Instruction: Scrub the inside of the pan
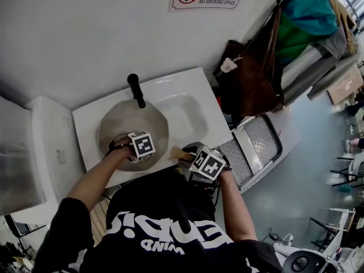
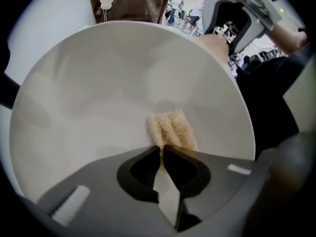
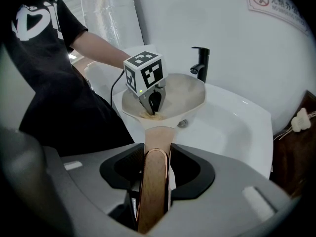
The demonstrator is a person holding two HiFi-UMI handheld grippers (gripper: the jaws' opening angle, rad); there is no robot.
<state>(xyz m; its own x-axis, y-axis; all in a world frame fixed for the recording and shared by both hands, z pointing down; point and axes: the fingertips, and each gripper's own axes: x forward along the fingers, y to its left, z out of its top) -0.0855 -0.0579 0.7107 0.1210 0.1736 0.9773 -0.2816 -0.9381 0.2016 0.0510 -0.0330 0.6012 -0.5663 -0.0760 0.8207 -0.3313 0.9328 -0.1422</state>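
Observation:
A pale beige pan [image 1: 128, 121] sits over the white sink [image 1: 190, 110], and its wooden handle [image 1: 175, 152] points toward me. My left gripper [image 2: 162, 152] points steeply down into the pan, shut on a tan fibrous scrub sponge [image 2: 170, 129] that presses on the pan's inner wall [image 2: 123, 78]. Its marker cube [image 1: 142, 145] shows over the pan's near side. My right gripper [image 3: 157, 154] is shut on the wooden handle [image 3: 154, 181], holding the pan [image 3: 185, 90] tilted above the basin. In the right gripper view the sponge [image 3: 147, 115] lies low in the pan.
A black faucet [image 1: 136, 90] stands at the sink's back edge, just behind the pan. A brown bag [image 1: 250, 78] hangs on the wall to the right. A folded white chair [image 1: 259, 144] leans beside the sink. A white appliance [image 1: 25, 152] stands to the left.

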